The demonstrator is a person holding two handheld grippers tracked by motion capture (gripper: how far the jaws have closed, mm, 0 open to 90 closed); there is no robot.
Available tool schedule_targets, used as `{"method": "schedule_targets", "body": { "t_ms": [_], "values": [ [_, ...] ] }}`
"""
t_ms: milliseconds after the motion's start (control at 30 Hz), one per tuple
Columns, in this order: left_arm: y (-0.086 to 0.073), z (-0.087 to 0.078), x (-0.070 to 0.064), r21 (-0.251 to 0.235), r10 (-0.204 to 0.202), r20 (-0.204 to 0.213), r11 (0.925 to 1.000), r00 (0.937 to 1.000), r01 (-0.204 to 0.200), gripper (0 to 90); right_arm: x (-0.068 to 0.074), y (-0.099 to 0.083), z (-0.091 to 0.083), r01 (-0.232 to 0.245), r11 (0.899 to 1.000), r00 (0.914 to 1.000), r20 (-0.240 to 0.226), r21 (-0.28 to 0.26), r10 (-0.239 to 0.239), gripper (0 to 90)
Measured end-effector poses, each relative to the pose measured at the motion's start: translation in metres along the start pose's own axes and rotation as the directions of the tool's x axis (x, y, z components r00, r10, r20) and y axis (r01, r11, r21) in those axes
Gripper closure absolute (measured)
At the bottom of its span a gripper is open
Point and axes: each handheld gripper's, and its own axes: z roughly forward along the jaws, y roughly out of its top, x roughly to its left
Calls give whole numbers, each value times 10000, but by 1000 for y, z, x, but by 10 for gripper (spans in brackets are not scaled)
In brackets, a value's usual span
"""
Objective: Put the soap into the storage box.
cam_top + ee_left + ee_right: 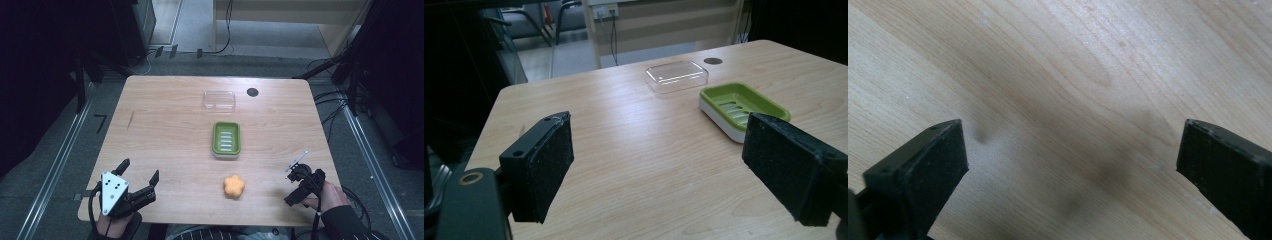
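With both my left gripper (140,172) and right gripper (296,169) spread wide and empty, I risk squashing the soft orange soap (233,186) by clamping hard.

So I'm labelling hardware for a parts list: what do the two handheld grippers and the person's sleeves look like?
Both are black. The left gripper has two flat, rough-padded jaws, a grey three-cornered plate with small holes on top, and a black cable looping off. The right gripper has a slim silvery part at its front and a black cable. The sleeves are dark.
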Motion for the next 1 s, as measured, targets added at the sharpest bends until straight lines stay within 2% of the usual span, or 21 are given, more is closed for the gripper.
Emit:
{"method": "schedule_targets", "body": {
  "t_ms": [133, 267, 400, 533, 700, 1000],
  "values": [
    [0, -1, 0, -1, 51, -10, 10000, 10000, -51, 136, 1, 0, -1, 41, 10000, 10000, 20, -13, -41, 0],
    [0, -2, 1, -52, -69, -39, 10000, 10000, 69, 137, 3, 2, -1, 198, 9998, 9998, 90, -48, -197, 0],
    [0, -1, 0, 9, 82, -3, 10000, 10000, -82, 137, 8, 4, -1, 348, 9994, 9994, 67, -25, -348, 0],
    [0, -1, 1, -24, -44, -45, 10000, 10000, 44, 136, 14, 9, -3, 534, 9986, 9985, 102, -53, -534, 0],
    [0, -1, 0, -15, 38, -6, 10000, 10000, -38, 137, 20, 13, -5, 746, 9971, 9972, 109, -137, -744, 0],
    [-1, -2, 2, -51, -74, -24, 10000, 10000, 74, 137, 34, 22, -7, 1147, 9931, 9934, 84, -256, -1145, 0]
  ]
}}
